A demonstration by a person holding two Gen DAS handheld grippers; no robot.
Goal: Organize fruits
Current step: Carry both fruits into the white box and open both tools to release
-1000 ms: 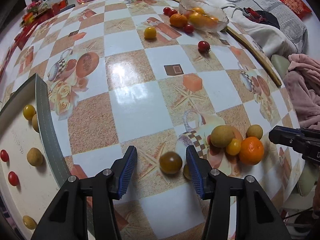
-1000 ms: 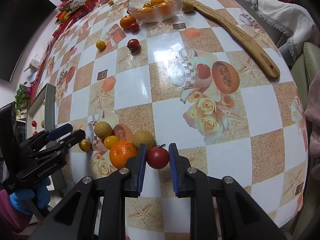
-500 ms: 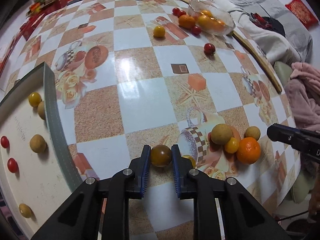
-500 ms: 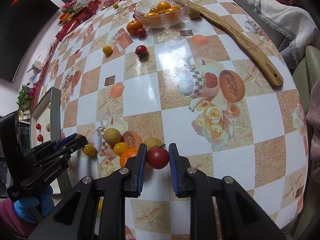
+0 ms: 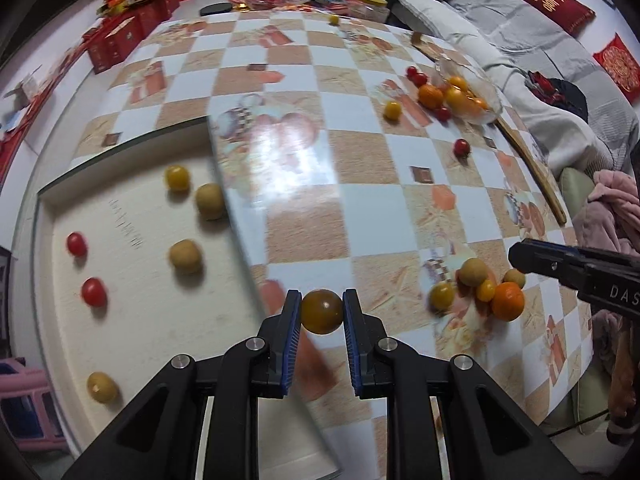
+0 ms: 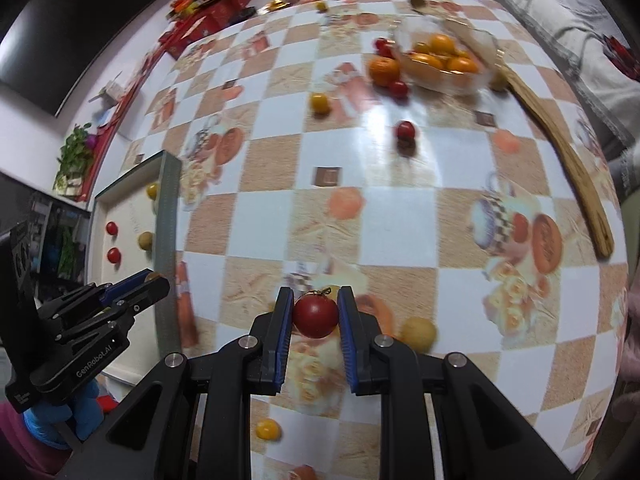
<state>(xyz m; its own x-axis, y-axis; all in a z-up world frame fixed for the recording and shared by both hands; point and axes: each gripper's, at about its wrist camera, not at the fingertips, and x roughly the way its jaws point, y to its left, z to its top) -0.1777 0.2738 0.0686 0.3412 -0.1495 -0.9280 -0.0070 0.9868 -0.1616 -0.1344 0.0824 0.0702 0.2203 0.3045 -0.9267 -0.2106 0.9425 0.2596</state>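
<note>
My left gripper (image 5: 322, 312) is shut on a brownish-yellow tomato (image 5: 322, 311) and holds it above the table beside the right rim of the white tray (image 5: 160, 312). The tray holds several small red, yellow and tan fruits. My right gripper (image 6: 315, 316) is shut on a red tomato (image 6: 315, 315), lifted above the table. A fruit cluster with an orange (image 5: 508, 301) lies near the table's right edge. A glass bowl (image 6: 444, 62) of oranges stands at the far side.
Loose fruits lie near the bowl: a yellow tomato (image 6: 320, 103), a red tomato (image 6: 405, 130), an orange (image 6: 384, 70). A long wooden stick (image 6: 568, 160) lies along the right edge. Red boxes and packets crowd the far table end. A sofa with bedding is to the right.
Both grippers have lifted their tomatoes off the table. The left one has swung left toward the tray; the right one has moved away from the fruit cluster.
</note>
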